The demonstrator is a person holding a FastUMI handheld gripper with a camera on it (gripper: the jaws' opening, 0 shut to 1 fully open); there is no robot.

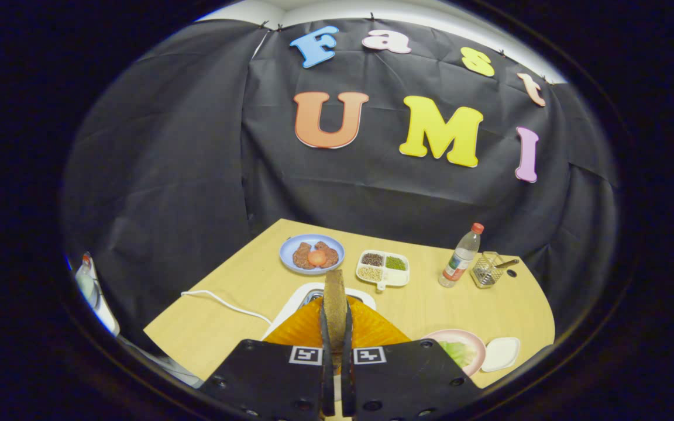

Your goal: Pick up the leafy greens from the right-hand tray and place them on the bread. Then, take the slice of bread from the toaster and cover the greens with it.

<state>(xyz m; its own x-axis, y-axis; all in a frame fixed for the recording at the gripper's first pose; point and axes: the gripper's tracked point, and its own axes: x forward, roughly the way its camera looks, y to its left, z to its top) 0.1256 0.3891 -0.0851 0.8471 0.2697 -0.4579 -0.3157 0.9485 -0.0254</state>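
Step 2: hand-held gripper [334, 345] clenched on bread slice [334, 304] above toaster [296, 304]. Next: carry it over to greens [457, 352], lay flat.

The gripper [334, 342] has its fingers [326, 339] pressed on a slice of bread [334, 301], held edge-on above the toaster [305, 301]. Beyond them on the bench [237, 292] lie a blue plate [312, 254], a divided tray [383, 269] and a bottle [461, 257]; a pink plate with leafy greens [457, 352] sits beside the fingers.
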